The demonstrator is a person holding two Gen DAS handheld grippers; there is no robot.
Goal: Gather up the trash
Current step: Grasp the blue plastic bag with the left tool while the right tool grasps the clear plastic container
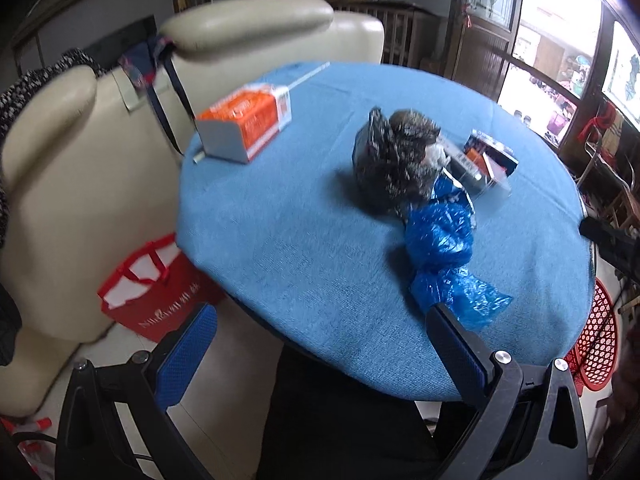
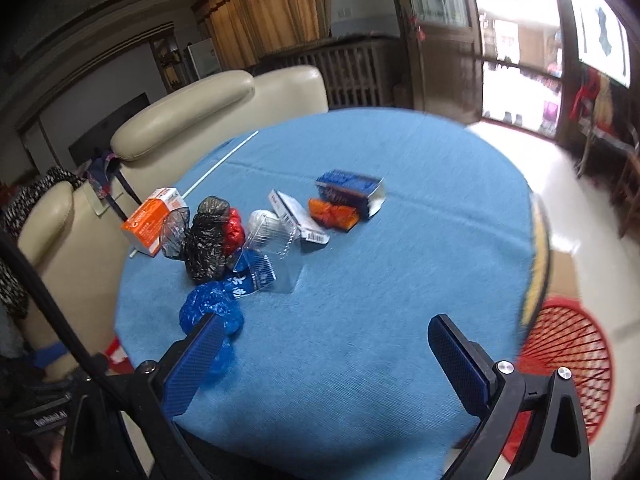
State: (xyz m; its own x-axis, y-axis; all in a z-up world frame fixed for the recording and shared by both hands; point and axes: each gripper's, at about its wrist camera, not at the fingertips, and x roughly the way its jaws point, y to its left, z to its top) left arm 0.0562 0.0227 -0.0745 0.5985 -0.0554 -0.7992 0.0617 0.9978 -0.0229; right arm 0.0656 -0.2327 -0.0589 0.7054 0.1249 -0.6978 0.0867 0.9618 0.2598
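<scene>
In the left wrist view, the left tool [image 1: 320, 336] hangs over the near edge of the round surface covered in blue cloth [image 1: 300, 248], its 2 blue-padded fingers [image 1: 186, 356] spread wide with nothing between them. The crumpled blue plastic bag [image 1: 444, 252] lies on the cloth just beyond the right finger, its near tail beside that fingertip; whether they touch cannot be told. Behind it sits a crumpled black plastic bag [image 1: 390, 160], and to the right of that a dark blue carton [image 1: 494, 158]. An orange-and-white cardboard box [image 1: 246, 126] stands apart near the far left edge, next to the cream leather chair [image 1: 72, 184]. A red paper shopping bag [image 1: 156, 292] stands on the floor below, and a red plastic mesh basket [image 1: 598, 340] shows at the right. In the right wrist view, the right tool [image 2: 324, 348] hovers above the cloth with its fingers [image 2: 460, 360] parted and empty. The blue bag lies by the left finger, with the black bag, a red crumpled wrapper [image 2: 233, 230], a clear plastic container [image 2: 272, 240], a white-and-black flat box [image 2: 298, 220] and an orange packet [image 2: 333, 214] clustered further in. A thin white stick [image 2: 224, 160] lies toward the far edge.
</scene>
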